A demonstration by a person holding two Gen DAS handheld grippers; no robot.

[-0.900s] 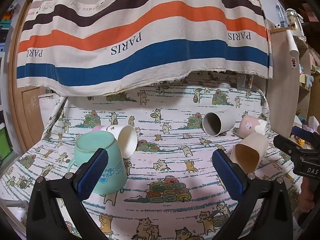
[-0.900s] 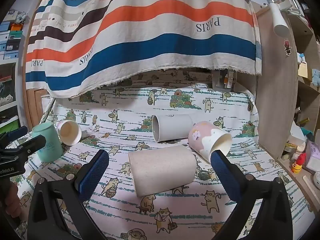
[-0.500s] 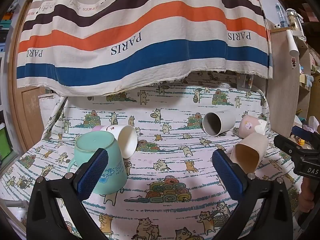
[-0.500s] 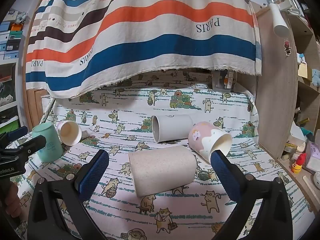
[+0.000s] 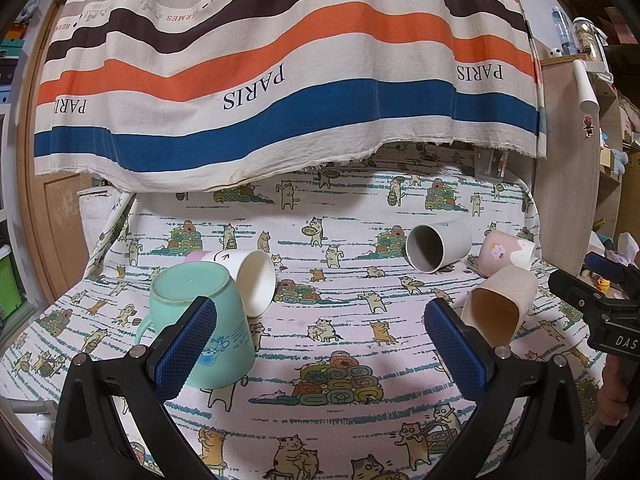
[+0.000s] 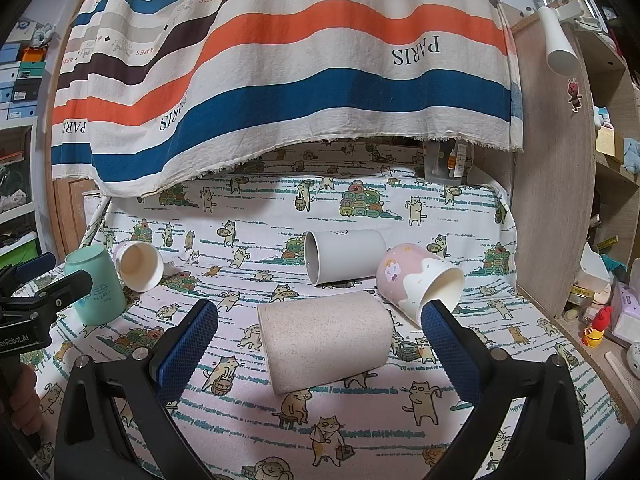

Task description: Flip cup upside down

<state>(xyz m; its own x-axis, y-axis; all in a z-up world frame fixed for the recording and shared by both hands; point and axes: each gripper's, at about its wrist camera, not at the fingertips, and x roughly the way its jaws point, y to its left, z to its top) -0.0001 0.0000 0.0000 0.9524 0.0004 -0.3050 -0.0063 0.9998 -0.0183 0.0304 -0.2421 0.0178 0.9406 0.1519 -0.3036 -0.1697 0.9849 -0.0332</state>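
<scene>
Both tongs gape empty: right tongs [image 6: 318, 334] frame the toppled beige cup [image 6: 326, 344]; left tongs [image 5: 320, 338] beside it.

5 cups: 1 mint mug [image 5: 200, 320] upside down, 4 tumblers [image 6: 324, 344] on their sides.

The left wrist view looks forward between the two blue pads of the left tool [image 5: 320, 344], low over the cat-print bench [image 5: 332, 240], facing the striped cloth [image 5: 280, 80] at the back. It sits toward the bench's left side: the mint mug [image 5: 200, 320] is close behind its left pad, the beige cup [image 5: 500, 304] off to the right. The right wrist view looks the same way from the bench's right side, with the beige cup [image 6: 324, 344] near, between the pads of the right tool [image 6: 320, 344]. Both share the bench, cloth, and all five cups; each sees the other tool at its edge: right tool [image 5: 596, 304], left tool [image 6: 44, 292]
</scene>
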